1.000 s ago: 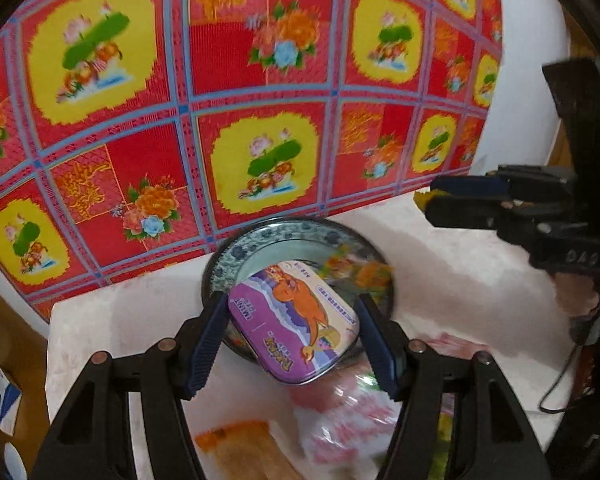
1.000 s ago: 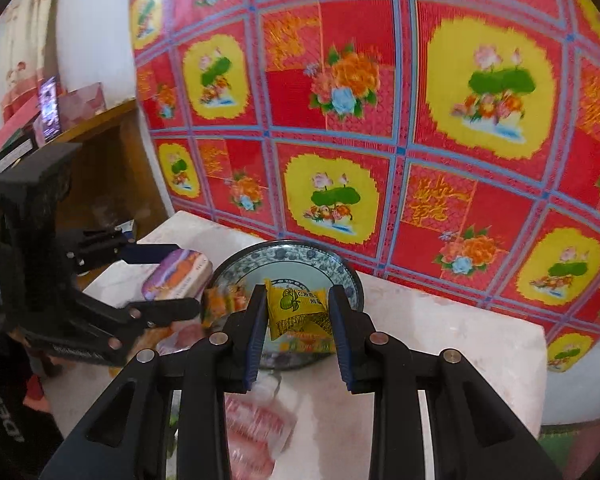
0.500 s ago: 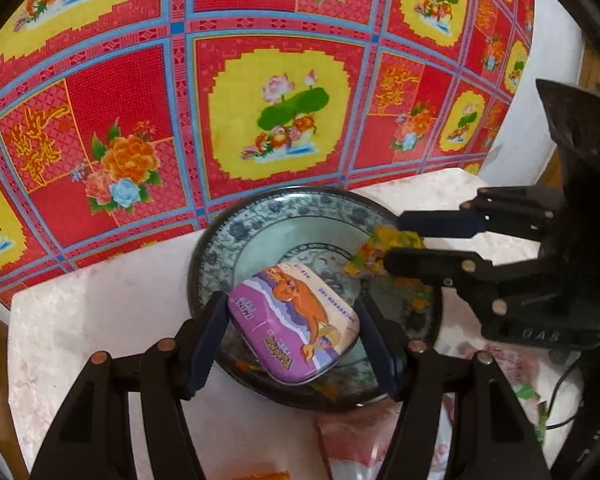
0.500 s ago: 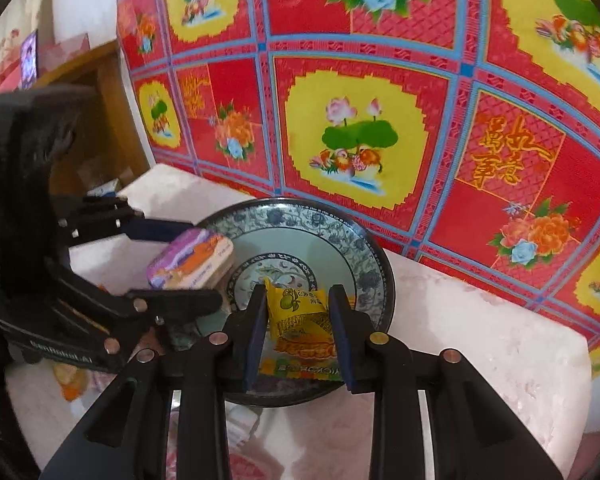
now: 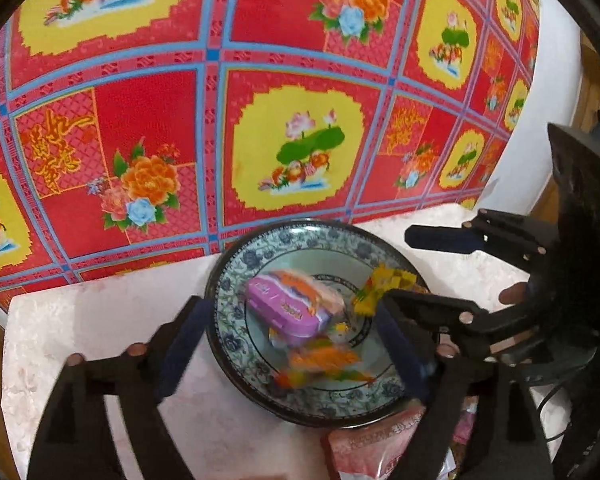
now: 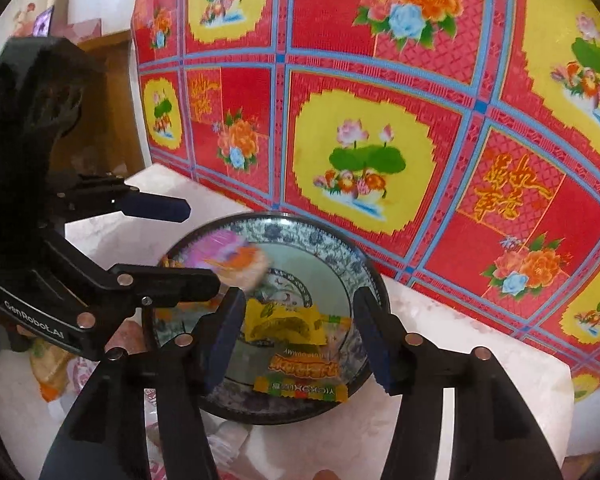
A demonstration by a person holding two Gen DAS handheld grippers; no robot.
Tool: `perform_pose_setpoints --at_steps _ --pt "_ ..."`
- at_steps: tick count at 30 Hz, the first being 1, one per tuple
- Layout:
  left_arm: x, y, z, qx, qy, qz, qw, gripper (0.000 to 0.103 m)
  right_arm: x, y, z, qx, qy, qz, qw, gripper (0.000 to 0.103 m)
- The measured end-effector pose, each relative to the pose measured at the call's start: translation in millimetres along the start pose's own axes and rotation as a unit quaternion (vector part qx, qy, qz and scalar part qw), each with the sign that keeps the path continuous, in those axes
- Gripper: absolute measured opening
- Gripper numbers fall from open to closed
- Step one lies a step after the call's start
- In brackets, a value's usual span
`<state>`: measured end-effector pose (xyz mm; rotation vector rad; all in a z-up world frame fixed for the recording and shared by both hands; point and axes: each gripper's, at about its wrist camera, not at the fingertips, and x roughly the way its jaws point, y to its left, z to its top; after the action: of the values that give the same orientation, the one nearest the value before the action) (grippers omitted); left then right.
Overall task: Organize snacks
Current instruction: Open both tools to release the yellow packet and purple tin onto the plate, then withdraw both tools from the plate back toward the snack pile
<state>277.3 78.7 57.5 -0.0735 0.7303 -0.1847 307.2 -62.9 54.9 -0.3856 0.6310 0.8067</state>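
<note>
Both grippers are hanging spread over the bowl (image 5: 236, 280), jaws having just been opening: my left gripper (image 5: 296, 344) is letting the purple tin (image 5: 288, 308) drop between its pads, untouched, and my right gripper (image 6: 300, 336) is releasing the yellow packet (image 6: 284, 324). Remaining snacks, like the pink packet (image 5: 364, 448), are lying below the bowl's near rim, nearer my left gripper.

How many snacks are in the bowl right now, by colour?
purple pack: 1
yellow packet: 1
clear packet with orange label: 1
Total: 3 in the bowl. Packets lying outside it on the table are not counted.
</note>
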Motion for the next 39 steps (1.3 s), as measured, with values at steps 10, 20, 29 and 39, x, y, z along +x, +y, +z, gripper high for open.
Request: perform_pose_setpoints --at_steps 10,20,29,39 --pt "-27.2 -6.8 1.1 0.022 -0.018 0.022 0.9994 0.093 -30.4 -10.1 3.6 0.034 -0.021 0.003 0.999 0.058" --pt "-67.7 -30.5 -23.6 0.022 -0.011 0.059 0.9980 0.093 -76.3 -7.2 -14.5 0.081 -0.017 0.006 0.997 0.058" --pt "-120.8 -64.3 -59.6 0.036 -0.031 0.075 0.9960 0.093 -140.1 35.0 -39.0 0.054 -0.047 -0.011 0.997 0.058" --pt "-155.4 -103.1 -114.7 0.055 -0.045 0.057 0.9958 0.093 -183.6 93.0 -82.2 0.030 -0.059 0.000 0.998 0.058"
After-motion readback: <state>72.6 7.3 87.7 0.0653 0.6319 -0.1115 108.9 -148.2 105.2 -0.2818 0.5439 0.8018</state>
